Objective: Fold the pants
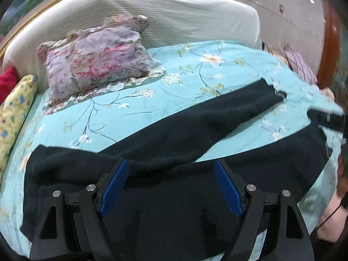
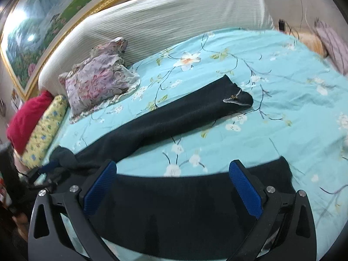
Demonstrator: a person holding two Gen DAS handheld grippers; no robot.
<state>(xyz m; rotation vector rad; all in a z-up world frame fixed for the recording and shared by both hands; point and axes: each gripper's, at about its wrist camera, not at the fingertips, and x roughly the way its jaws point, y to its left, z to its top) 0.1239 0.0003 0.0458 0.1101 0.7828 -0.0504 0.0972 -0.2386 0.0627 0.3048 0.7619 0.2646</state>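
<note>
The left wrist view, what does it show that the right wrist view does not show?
Only the left wrist view shows the pants' waist end spread beneath the open left gripper.

Only the right wrist view shows the framed painting clearly, and the near leg's cuff beneath the open right gripper.

Both show the far leg lying on the blue floral sheet, the floral pillow, yellow pillow and white headboard.

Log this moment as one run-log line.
task: fold pants | pants: spread flat on bed sheet, legs apart | left gripper: jaws open, over waist end | right gripper: jaws open, over near leg | nothing gripped
</note>
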